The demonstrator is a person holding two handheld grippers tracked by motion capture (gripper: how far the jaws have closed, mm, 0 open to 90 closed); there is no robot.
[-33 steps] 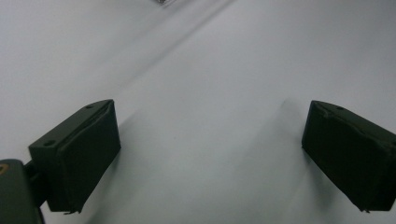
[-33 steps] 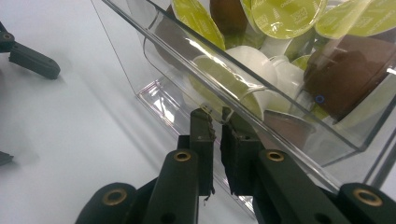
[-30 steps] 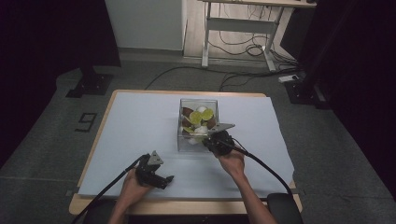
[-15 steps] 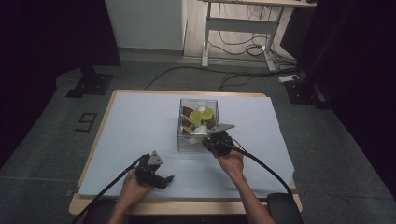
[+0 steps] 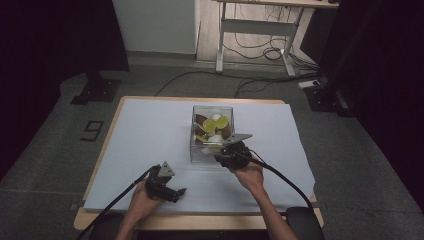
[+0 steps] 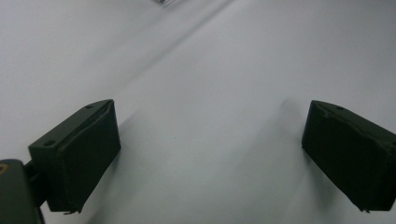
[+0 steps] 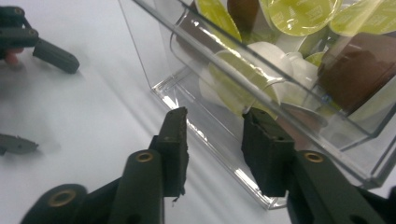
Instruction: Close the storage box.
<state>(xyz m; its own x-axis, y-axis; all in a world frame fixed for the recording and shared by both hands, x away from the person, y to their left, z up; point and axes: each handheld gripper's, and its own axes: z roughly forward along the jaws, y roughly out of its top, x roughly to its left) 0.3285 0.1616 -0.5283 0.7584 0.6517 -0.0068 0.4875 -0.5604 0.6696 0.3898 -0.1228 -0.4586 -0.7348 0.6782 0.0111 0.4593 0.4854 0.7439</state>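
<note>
While the left gripper (image 5: 172, 191) rests low on the surface (image 5: 150, 130) near the person's edge, jaws wide apart with bare white covering between them in the left gripper view, we read it as parked, out of the way. Moving right, the clear box (image 5: 212, 131) sits around the middle of the surface, full of green, brown and white capsules (image 7: 299, 14). The right gripper (image 7: 212, 135) is at the box's near wall, jaws partly apart; in the right gripper view the clear wall's bottom edge runs across the gap between them, one jaw on the outside, the other against the wall. We cannot tell if they touch it yet. Our guess: it is lined up to pinch the wall, to steady or tip the box, since the capsules lie loose inside. Compared with the earlier high views, we see hardly any change: both hands and the box sit in the same spots.
</note>
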